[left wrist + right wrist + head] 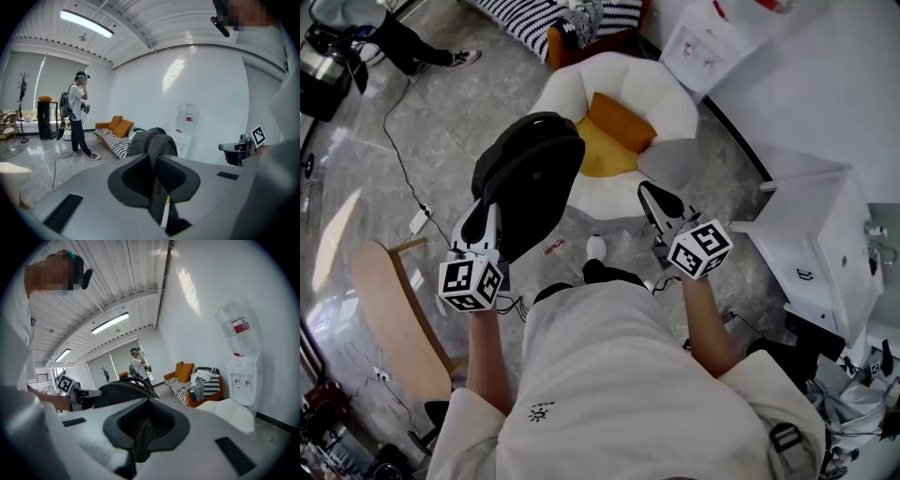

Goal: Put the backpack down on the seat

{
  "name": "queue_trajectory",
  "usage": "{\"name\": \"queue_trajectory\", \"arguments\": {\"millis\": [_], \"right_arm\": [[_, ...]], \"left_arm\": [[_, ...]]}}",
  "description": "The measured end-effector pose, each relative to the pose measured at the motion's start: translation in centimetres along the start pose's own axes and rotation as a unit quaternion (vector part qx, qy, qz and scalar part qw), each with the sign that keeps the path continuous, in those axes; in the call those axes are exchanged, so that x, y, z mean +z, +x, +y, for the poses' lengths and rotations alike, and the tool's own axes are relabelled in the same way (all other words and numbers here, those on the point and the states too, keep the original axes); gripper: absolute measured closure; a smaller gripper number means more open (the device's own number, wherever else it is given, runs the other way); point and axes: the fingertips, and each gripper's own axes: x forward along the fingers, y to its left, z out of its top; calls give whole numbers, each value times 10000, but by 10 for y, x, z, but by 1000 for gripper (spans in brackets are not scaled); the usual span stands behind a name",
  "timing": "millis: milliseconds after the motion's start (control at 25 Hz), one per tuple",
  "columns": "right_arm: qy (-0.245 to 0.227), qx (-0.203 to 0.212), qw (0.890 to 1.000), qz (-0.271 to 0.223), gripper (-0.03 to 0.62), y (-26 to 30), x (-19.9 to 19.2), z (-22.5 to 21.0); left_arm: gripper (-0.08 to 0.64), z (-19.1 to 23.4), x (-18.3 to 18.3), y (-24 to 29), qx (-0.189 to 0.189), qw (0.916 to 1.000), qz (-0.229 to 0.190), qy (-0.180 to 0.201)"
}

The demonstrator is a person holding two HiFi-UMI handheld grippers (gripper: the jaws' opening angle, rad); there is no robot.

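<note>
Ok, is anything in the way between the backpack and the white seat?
No obstacle shows in the gap. The backpack, gripped by the left gripper, hangs over the white seat, at its left edge. An orange cushion and a yellow cushion lie on it.

The backpack [530,173] hangs from the left tool [485,220] before the seat [675,112], over its left front edge; a cushion [619,124] lies on the seat. The right tool [654,199] is right of the backpack, and a sofa [534,14] and water dispenser [698,47] stand behind the seat.
</note>
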Motion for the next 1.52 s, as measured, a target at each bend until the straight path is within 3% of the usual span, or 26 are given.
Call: {"name": "queue_trajectory", "arguments": {"millis": [280,760,1520], "right_arm": [[164,111,9998,65,568,12,3,-36],[355,151,9993,27,568,22,3,-58],[347,-602,9965,461,568,81,-54,-92]], "left_arm": [[502,-15,8,38,-7,10000,65,30],[502,-36,7,76,-188,9992,325,123],[502,-41,-37,180,-1191,9877,968,317]]}}
